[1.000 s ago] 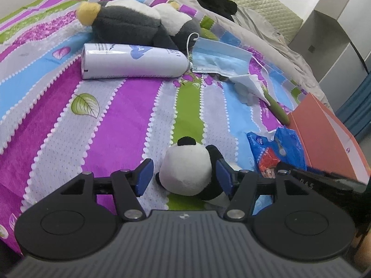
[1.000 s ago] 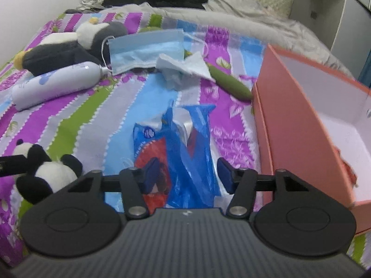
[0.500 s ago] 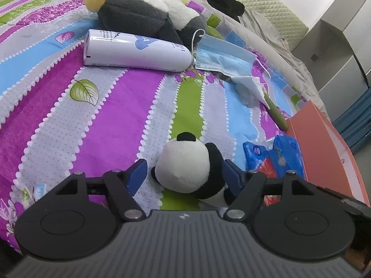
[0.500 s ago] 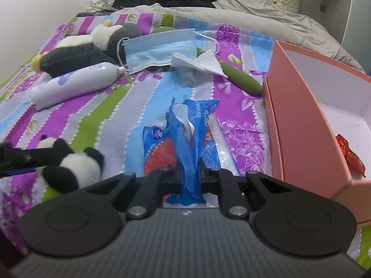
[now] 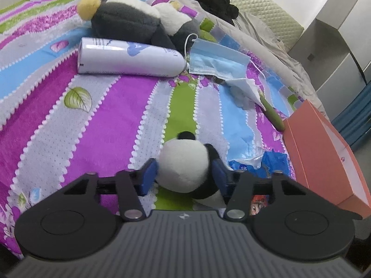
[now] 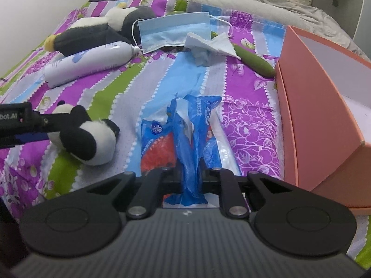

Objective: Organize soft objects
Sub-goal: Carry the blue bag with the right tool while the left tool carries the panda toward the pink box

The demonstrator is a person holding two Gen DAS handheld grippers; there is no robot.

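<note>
- The left gripper (image 5: 184,172) has just been closing around the small panda plush (image 5: 185,166) lying on the bedspread (image 5: 102,125); its pads touch both flanks, and round fur could squirt out.
- The right gripper (image 6: 191,173) pinches the blue plastic bag (image 6: 185,139) beside the orange box (image 6: 324,125); thin film may tear or slip.
- The box interior is mostly cut off.
</note>
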